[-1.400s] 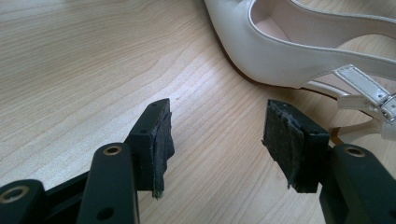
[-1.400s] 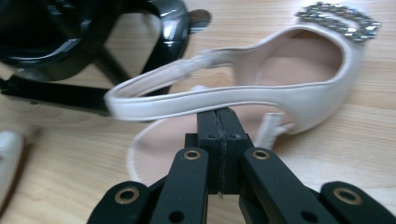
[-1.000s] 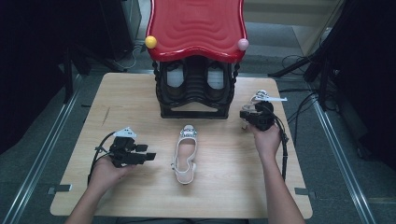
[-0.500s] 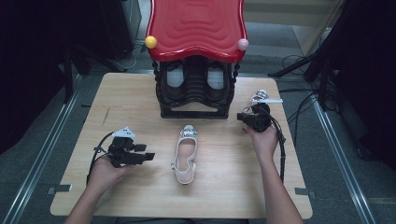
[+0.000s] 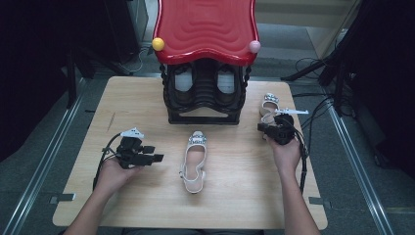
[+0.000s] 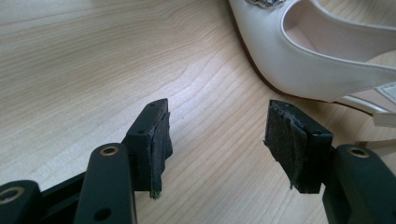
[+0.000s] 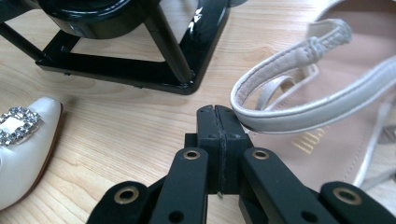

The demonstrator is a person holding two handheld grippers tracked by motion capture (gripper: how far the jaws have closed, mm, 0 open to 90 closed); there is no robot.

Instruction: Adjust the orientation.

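- Here, the right gripper (image 7: 218, 112) has its jaws pressed fully together with nothing between them; the tips lie just beside the heel strap of the far shoe (image 7: 327, 107), touching it or nearly so, I cannot tell which.
- I judge that the closed tips are meant to nudge or hook this strap, because shut jaws make one thin point that can go under the loop.
- The left gripper (image 6: 219, 140) has its jaws wide apart and holds nothing; it rests low over the table (image 6: 93, 70), aimed at the side of the near shoe (image 6: 317, 60), probably ready to take it.
- In the high view the near shoe (image 5: 195, 161) lies in the middle of the table, toe toward the black rack (image 5: 204, 105) with its red top (image 5: 205, 29); the far shoe (image 5: 268, 105) lies at the rack's right side, partly behind the right gripper (image 5: 266, 128).
- The high view also shows a pair of shoes already inside the rack, so the two loose shoes likely go there.
- The right gripper view gives the closeness of tips and strap, and the buckle on the near shoe's toe (image 7: 16, 122); the high view is too far for this.
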